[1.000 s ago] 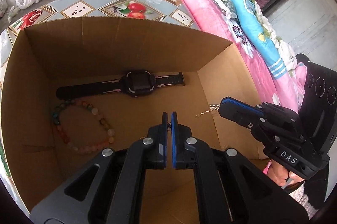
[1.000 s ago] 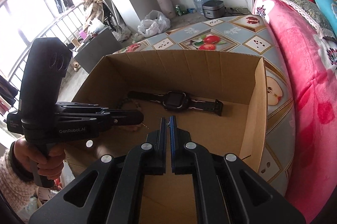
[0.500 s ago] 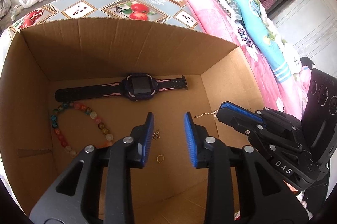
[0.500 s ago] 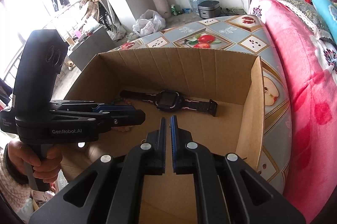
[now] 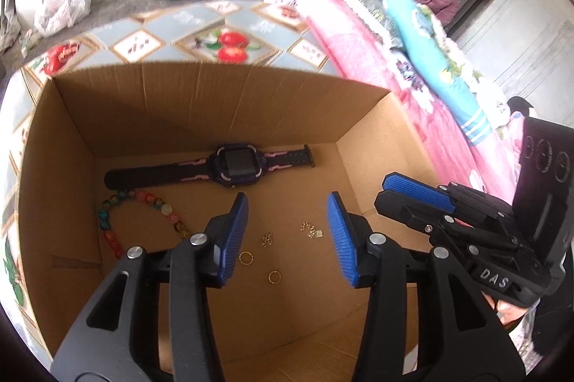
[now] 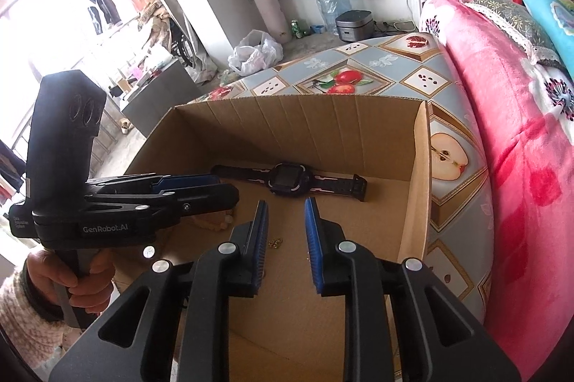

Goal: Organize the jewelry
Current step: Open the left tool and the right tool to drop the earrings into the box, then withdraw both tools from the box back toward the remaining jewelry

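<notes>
A thin gold chain (image 5: 311, 232) lies loose in small heaps on the floor of the cardboard box (image 5: 179, 102), with two little gold rings (image 5: 246, 257) near it. The left hand-held gripper (image 5: 287, 235) hangs over them; its jaws have just been opening and stand half wide, holding nothing, the chain showing between them. The right hand-held gripper (image 6: 286, 231) has also just been opening, narrow and empty, above the chain. Behind lie a dark watch (image 5: 235, 165) and a coloured bead bracelet (image 5: 143, 199).
</notes>
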